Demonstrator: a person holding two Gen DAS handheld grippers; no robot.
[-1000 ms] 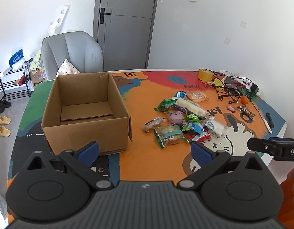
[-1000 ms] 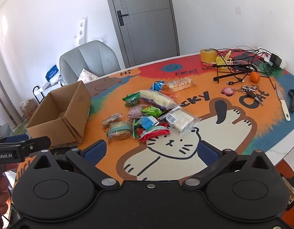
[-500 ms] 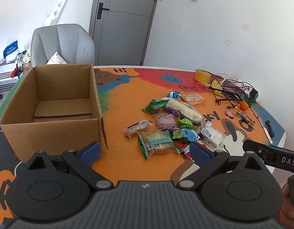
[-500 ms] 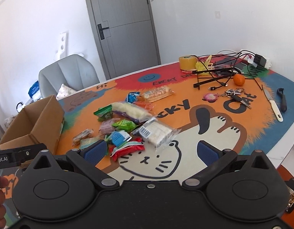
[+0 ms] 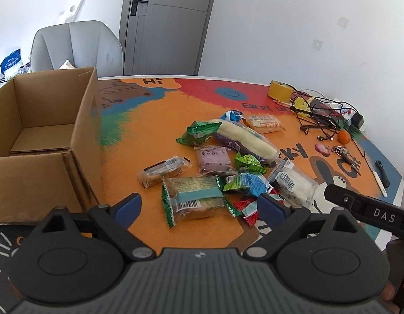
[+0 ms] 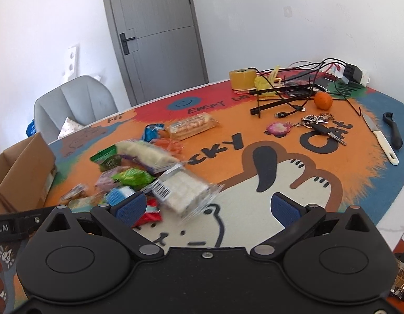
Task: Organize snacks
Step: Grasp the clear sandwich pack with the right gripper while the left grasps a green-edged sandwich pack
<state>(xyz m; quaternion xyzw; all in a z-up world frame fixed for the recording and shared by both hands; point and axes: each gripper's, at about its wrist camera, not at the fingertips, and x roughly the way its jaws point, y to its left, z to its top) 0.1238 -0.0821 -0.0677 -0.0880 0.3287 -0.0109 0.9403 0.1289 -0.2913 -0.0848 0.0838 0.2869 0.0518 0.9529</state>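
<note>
Cardboard box (image 5: 42,141): open-topped, left of the snacks.
Snacks (image 5: 228,162): heaped on the mat just right of the box.
Left gripper (image 5: 199,205): spread, closing slightly, nothing gripped.
Right gripper (image 6: 207,206): spread, gripping nothing.

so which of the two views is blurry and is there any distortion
Right wrist view: the snack pile is smeared by motion blur, while the keys and knife farther off look sharper. Left wrist view: the snacks are crisp. Both are fisheye, bending the door and darkening the corners.
</note>
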